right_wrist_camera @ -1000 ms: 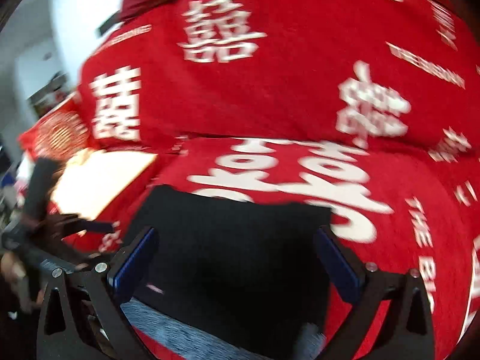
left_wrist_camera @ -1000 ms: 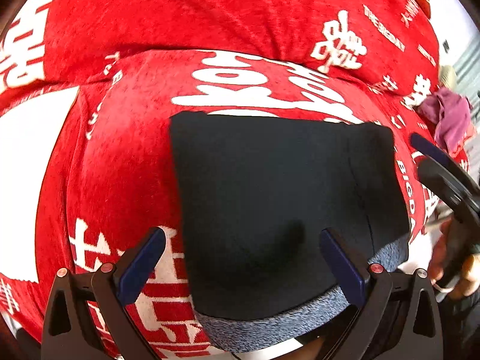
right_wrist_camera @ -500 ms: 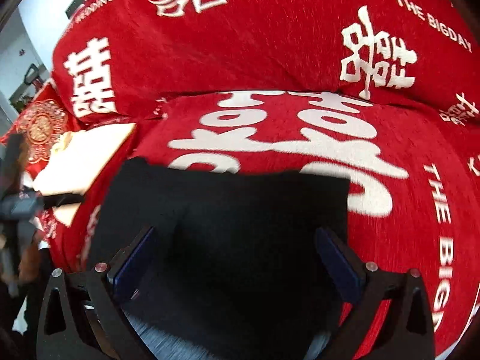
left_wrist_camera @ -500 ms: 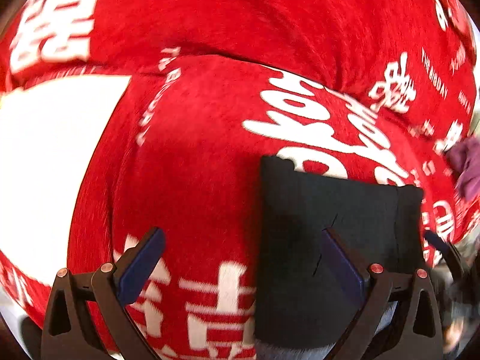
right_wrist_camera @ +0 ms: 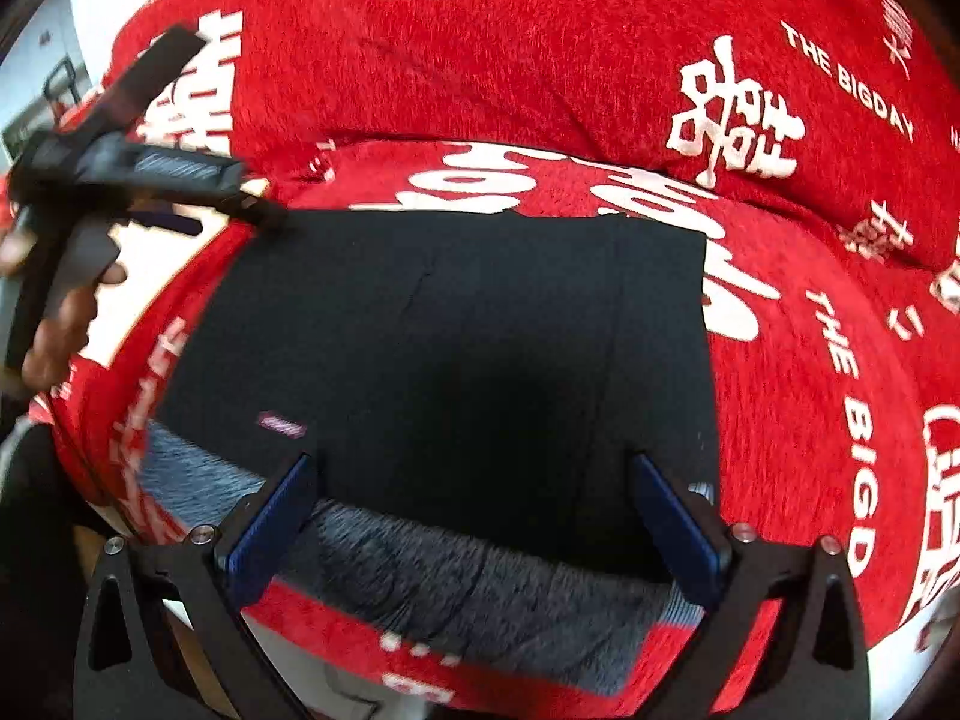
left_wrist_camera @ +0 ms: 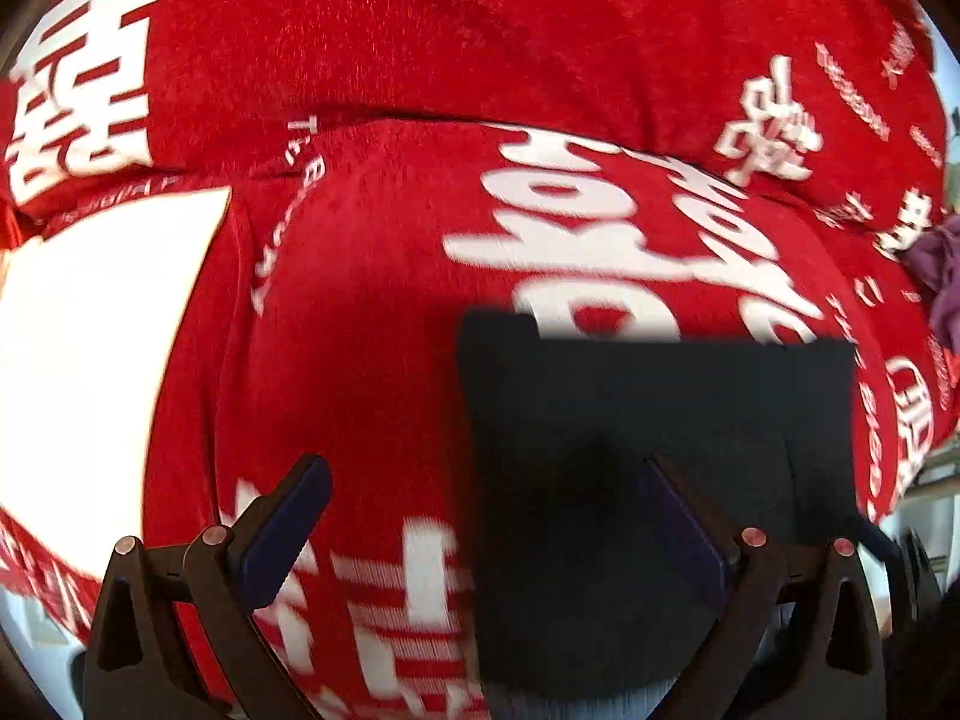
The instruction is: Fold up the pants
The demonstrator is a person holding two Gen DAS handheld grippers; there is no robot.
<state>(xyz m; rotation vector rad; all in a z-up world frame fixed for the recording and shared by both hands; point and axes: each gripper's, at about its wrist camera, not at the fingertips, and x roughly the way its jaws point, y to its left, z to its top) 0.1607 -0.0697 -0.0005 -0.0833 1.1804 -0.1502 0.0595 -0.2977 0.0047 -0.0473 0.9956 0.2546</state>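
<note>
While lying folded flat on the red sofa cover [right_wrist_camera: 780, 396], pants [right_wrist_camera: 480, 348] looking near done. Both claws, left claw [left_wrist_camera: 486, 516] and right claw [right_wrist_camera: 474, 510], hanging released, gripping nothing. Probably needing waistband [right_wrist_camera: 468, 576] at 6 o'clock pinched next.

Bright daylight, heavy fisheye warp, some motion blur

Both views bulge strongly, with dark vignetted corners. The white panel [left_wrist_camera: 102, 360] at left is blown out to glare. The black pants [right_wrist_camera: 456, 354] swallow detail, with a soft darker shadow near their middle. White lettering on the red cover [left_wrist_camera: 420, 60] smears in the left wrist view; the left gripper [right_wrist_camera: 120, 174] is blurred in the right wrist view.
</note>
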